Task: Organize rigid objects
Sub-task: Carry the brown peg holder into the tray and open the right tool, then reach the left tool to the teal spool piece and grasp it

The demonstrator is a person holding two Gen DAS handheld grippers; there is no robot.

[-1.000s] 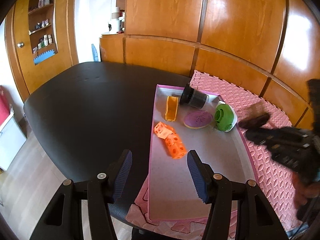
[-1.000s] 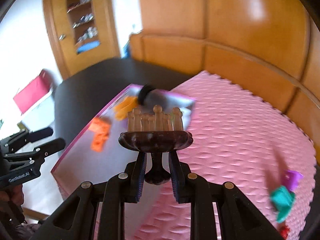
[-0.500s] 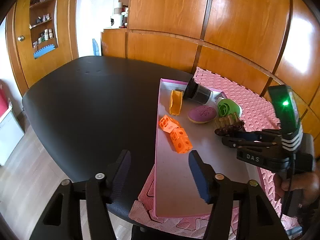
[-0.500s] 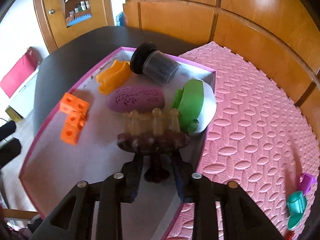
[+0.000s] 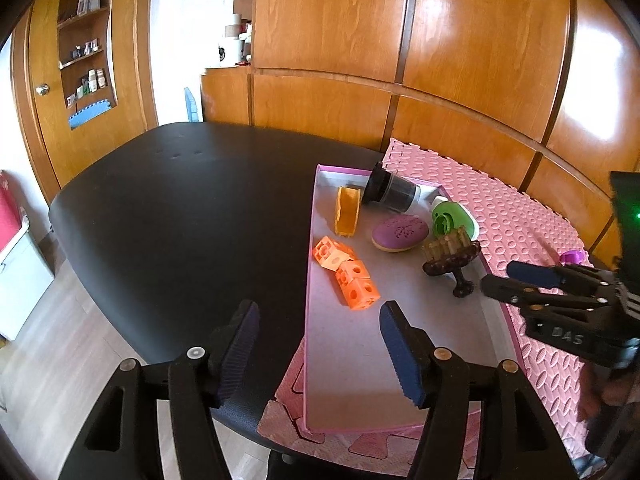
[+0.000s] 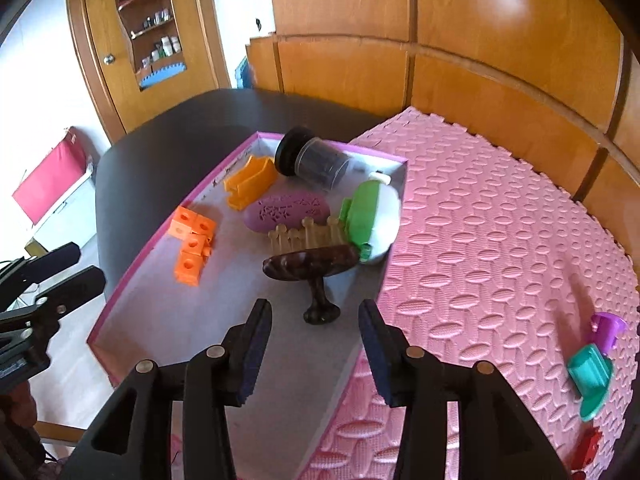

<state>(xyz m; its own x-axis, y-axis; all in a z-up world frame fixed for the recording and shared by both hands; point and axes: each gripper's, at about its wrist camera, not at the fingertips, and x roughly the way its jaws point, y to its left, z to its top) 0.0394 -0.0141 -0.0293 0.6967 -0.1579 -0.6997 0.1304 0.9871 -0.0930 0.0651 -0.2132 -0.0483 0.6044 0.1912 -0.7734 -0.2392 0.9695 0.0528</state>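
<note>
My right gripper (image 6: 316, 340), jaws opening, sits low-centre with nothing gripped; the brown massager (image 6: 310, 266) lies mid-frame in the pink tray (image 6: 124, 286). My left gripper (image 5: 318, 350) gapes empty.

Your left wrist camera looked steeply down from the near-left of the pink-rimmed tray (image 5: 310, 280); your right wrist camera (image 6: 256, 138) looked closer from its right. Both shared the tray and wood-panelled wall (image 5: 480, 60).
</note>
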